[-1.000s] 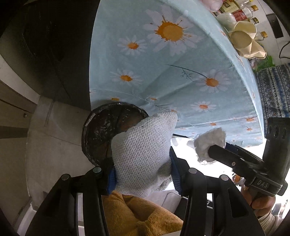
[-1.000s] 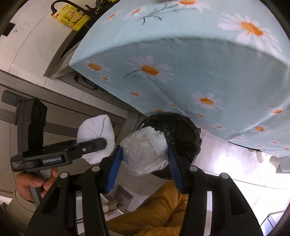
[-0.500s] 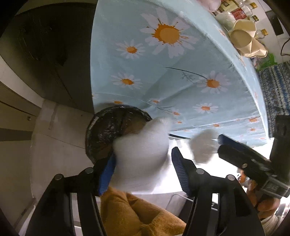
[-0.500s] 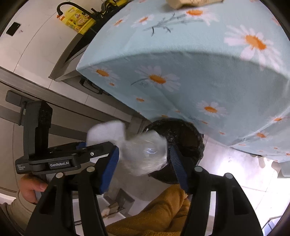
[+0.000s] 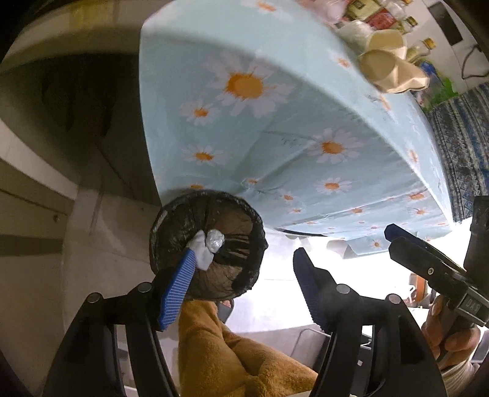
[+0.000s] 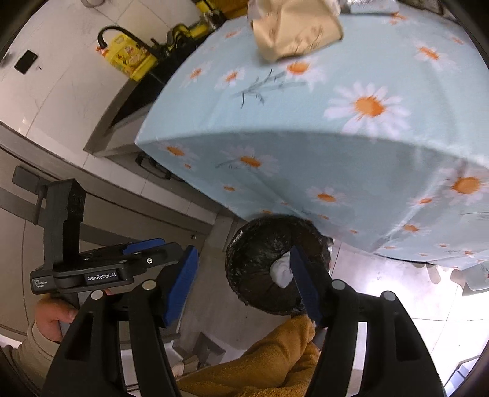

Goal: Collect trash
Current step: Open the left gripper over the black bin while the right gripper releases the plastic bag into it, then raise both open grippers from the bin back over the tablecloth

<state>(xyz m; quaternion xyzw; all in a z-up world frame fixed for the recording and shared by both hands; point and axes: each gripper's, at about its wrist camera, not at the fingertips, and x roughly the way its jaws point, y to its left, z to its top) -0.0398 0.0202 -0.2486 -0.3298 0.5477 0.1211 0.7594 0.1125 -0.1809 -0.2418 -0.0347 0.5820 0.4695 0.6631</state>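
Trash: two pieces lie inside the lined bin, a white wad and a clear plastic ball touching it, seen just beyond the tip of the left-hand finger of the left gripper. In the right wrist view the white wad shows just left of the right-hand finger of the right gripper, down in the same bin.

Fingers: both pairs stand released and empty. Their jaws have just been opening, with nothing between them now.

Step in hand: the drop into the bin appears complete for this pair of items; both grippers hang above the bin mouth.

Change from the earlier frames: a second ago the left gripper was clenched on the white wad and the right on the plastic ball, both over the bin. Those items are now out of the fingers and in the bin, and the bin looks farther off in both views.

Next move, as judged: more trash remains on the worktop, notably a crushed paper cup well beyond the fingers. Reaching it calls for lifting clear of the hanging tablecloth edge and approaching with the fingers wide enough to span the cup.
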